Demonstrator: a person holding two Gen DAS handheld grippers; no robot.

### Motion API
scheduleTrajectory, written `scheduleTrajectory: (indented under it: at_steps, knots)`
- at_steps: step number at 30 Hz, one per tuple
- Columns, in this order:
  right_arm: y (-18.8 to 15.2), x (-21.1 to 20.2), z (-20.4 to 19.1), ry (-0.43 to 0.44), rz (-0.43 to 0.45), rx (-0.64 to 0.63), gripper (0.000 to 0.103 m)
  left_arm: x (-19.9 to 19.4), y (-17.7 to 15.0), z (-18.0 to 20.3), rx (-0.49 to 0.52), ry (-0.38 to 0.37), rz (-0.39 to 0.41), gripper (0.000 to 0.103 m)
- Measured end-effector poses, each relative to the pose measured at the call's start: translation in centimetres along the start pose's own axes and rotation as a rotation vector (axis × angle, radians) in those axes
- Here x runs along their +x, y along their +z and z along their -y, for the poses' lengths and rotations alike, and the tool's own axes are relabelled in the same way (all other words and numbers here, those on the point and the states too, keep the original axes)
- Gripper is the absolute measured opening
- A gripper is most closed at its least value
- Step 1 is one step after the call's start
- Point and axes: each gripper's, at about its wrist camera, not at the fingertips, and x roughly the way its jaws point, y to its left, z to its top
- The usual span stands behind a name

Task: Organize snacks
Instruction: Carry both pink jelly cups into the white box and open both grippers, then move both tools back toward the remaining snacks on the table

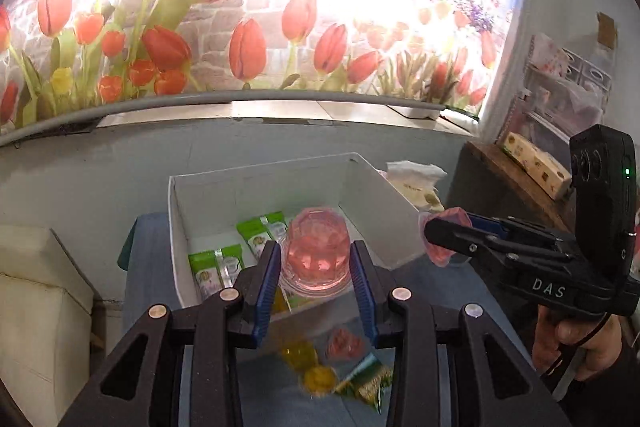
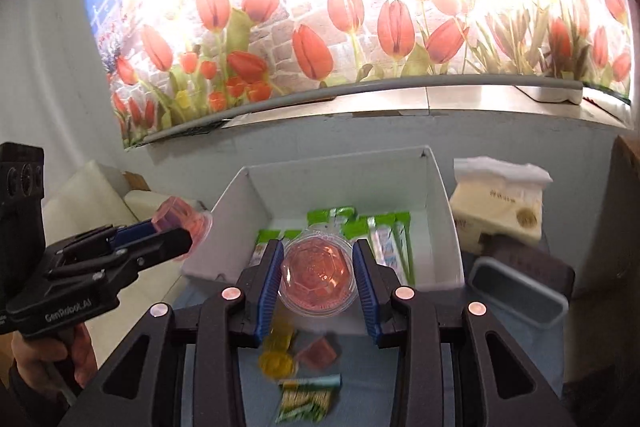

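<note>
Gripping a pink jelly cup [image 1: 316, 255] between its blue pads [image 1: 266, 287], the left gripper [image 1: 316, 267] holds it raised, with the white box [image 1: 256, 187] lying past the fingertips. Its fingers are clamped on the cup's clear sides, the cup's wide rim turned toward the camera. The right gripper [image 2: 318, 269] is clenched the same way on a second pink jelly cup [image 2: 318, 273], also held up with the white box beyond its fingertips.

Inside the box, beyond both sets of fingertips, green snack packets [image 2: 390, 239] lie flat on the floor of the box. Below the fingers, on the blue tabletop [image 2: 400, 387], loose snacks are blurred: two yellow jelly cups [image 2: 278, 353], one more pink jelly piece [image 2: 318, 351], and a green packet [image 2: 308, 399] nearest the camera.

From the left wrist view, the right gripper reaches in to the right of the fingers, a hand [image 1: 580, 351] wrapped round its handle. From the right wrist view, the left gripper comes in at the left of the fingers, with its cup near the box's left wall.

Right of the right gripper's fingers sit a grey rectangular tray [image 2: 516, 291] and a cream tissue pack [image 2: 500, 203]. Behind everything runs a tulip mural [image 2: 320, 39].
</note>
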Motion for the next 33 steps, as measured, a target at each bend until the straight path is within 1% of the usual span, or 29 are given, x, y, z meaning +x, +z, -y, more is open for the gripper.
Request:
scheduleTrajectory:
  at_steps: [3,4,7,9,10,11,12,13,14,15,17,20,22,24,26,29,33]
  knots:
    - [1.7,2.8,1.1,-0.017,-0.041,0.017,0.039,2.5,1.3,-1.5,-0.019,0.011,-0.031,0.039]
    - [2.0,3.7,1.5,-0.026,-0.055,0.019,0.039,3.1,1.2,-1.7,-0.025,0.012,-0.039,0.039]
    - [2.2,5.6,2.7,-0.05,-0.09,0.029,0.039,4.4,1.2,-2.5,-0.024,0.031,-0.061,0.04]
    - [2.0,6.5,3.2,-0.072,-0.101,0.026,0.039,5.0,1.0,-2.7,-0.012,0.031,-0.077,0.04]
    - [1.9,6.7,3.4,-0.082,-0.103,0.019,0.04,5.2,0.9,-2.8,-0.004,0.04,-0.087,0.045]
    - [2.0,6.9,3.5,-0.094,-0.108,0.016,0.042,5.3,0.8,-2.9,-0.002,0.05,-0.091,0.052]
    - [2.0,7.2,3.7,-0.111,-0.117,0.017,0.062,5.3,0.7,-3.1,-0.009,0.06,-0.091,0.081]
    - [2.0,7.3,3.8,-0.119,-0.125,0.021,0.077,5.1,0.7,-3.4,-0.026,0.062,-0.08,0.103]
    - [2.0,7.1,3.9,-0.124,-0.119,0.026,0.097,4.6,0.6,-3.8,-0.047,0.063,-0.051,0.103]
    - [2.1,6.7,4.0,-0.126,-0.103,0.024,0.099,4.3,0.5,-3.9,-0.048,0.061,-0.043,0.103]
    - [2.1,6.0,4.1,-0.135,-0.088,0.018,0.099,4.0,0.4,-4.1,-0.046,0.071,-0.045,0.103]
    - [2.0,5.3,4.4,-0.145,-0.081,0.041,0.103,3.7,0.1,-4.1,-0.043,0.076,-0.052,0.103]
    - [1.5,4.2,4.4,-0.137,-0.061,0.049,0.103,3.4,-0.2,-3.9,-0.036,0.079,-0.048,0.103]
    - [1.0,3.4,4.3,-0.148,-0.044,0.048,0.103,3.0,-0.5,-3.6,-0.038,0.077,-0.051,0.103]
    - [0.2,2.5,4.1,-0.147,-0.039,0.053,0.103,2.4,-1.1,-3.2,-0.038,0.08,-0.051,0.103]
    - [-1.3,1.1,3.7,-0.132,-0.046,0.063,0.103,1.1,-2.0,-2.5,-0.032,0.075,-0.045,0.103]
    - [-4.6,-1.3,2.0,-0.135,-0.035,0.008,0.103,-1.7,-3.7,-1.4,-0.048,0.05,-0.021,0.103]
